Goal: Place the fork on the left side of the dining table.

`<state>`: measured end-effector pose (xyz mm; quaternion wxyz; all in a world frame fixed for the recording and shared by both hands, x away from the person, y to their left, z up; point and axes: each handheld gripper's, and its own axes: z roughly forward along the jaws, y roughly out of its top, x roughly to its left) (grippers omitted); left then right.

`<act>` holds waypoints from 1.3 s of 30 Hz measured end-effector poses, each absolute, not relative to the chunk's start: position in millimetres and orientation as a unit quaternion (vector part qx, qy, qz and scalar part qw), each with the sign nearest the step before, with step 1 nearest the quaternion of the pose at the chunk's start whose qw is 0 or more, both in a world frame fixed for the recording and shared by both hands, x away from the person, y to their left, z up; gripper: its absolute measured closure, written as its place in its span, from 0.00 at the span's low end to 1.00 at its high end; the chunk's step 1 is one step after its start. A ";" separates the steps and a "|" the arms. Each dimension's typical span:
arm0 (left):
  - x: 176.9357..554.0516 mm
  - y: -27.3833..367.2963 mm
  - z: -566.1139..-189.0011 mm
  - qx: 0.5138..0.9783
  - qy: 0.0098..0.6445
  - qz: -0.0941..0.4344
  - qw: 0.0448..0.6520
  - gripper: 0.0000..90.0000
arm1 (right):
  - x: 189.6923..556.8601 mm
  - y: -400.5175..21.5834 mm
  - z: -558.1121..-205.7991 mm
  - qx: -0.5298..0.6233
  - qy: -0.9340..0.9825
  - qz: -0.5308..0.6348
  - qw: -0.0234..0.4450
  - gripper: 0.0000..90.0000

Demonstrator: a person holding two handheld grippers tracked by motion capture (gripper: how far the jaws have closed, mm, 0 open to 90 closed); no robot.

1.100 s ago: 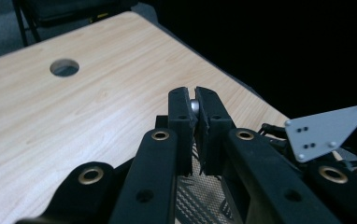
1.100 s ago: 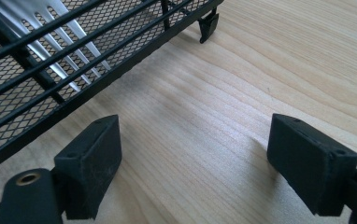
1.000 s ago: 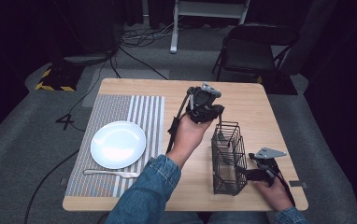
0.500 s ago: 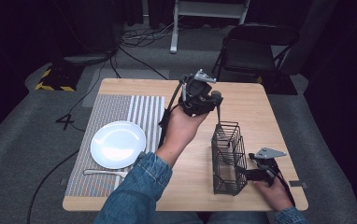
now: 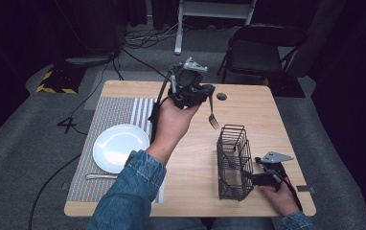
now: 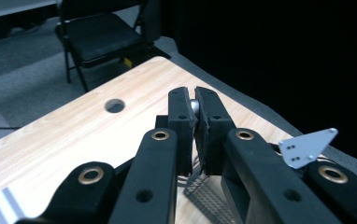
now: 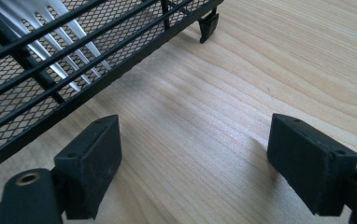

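Note:
My left gripper [image 5: 209, 91] is raised over the far middle of the table, shut on the handle of a metal fork [image 5: 212, 117] that hangs tines down. In the left gripper view the two pads [image 6: 181, 116] of my left gripper [image 6: 196, 105] squeeze the silver handle [image 6: 195, 106]. Below and nearer stands a black wire cutlery basket [image 5: 234, 163]. My right gripper [image 5: 249, 176] rests low at the basket's right side, open, with bare wood between its jaws. In the right gripper view my right gripper [image 7: 200, 158] faces the basket [image 7: 97, 51], which holds another fork [image 7: 60, 28].
A white plate [image 5: 120, 147] lies on a striped placemat [image 5: 119, 112] at the left, with a utensil [image 5: 102, 176] in front of it. A round cable hole [image 5: 222, 96] is at the table's far side. A black chair [image 5: 262, 48] stands beyond the table.
My left hand has risen and drifted toward the far left, carrying the fork up and away from the basket. The right hand has stayed put.

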<state>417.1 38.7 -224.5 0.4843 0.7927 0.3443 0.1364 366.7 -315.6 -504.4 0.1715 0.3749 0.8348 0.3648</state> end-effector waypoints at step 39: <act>462.8 219.0 -262.8 0.722 0.461 0.213 0.471 0.95 | 366.1 -313.8 -504.5 0.384 0.830 0.363 0.175 0.20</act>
